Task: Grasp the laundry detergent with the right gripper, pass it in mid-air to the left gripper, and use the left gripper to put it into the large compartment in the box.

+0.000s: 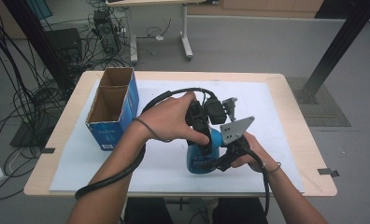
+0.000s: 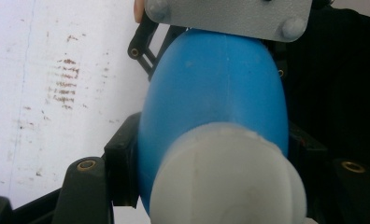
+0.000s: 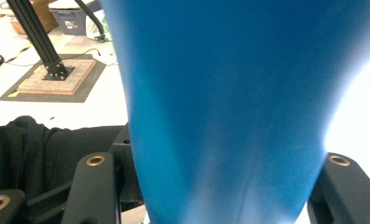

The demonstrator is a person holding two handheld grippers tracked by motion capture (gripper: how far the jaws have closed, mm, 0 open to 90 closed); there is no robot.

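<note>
White mat [image 1: 276,140] over the table [image 1: 309,186], under both tongs. Blue cardboard box [image 1: 112,109], open-topped with two compartments, stands well apart to the left of the left gripper [image 1: 202,140]. Blue bottle [image 1: 202,158] upright on the mat, between the two tongs. Left gripper comes from above, jaws pinching the bottle's upper body just below its white cap [image 2: 230,177]. Right gripper [image 1: 230,151] comes from the right side, jaws clamped on the bottle's blue body [image 3: 230,116]. Both hands close together, tongs nearly touching.
</note>
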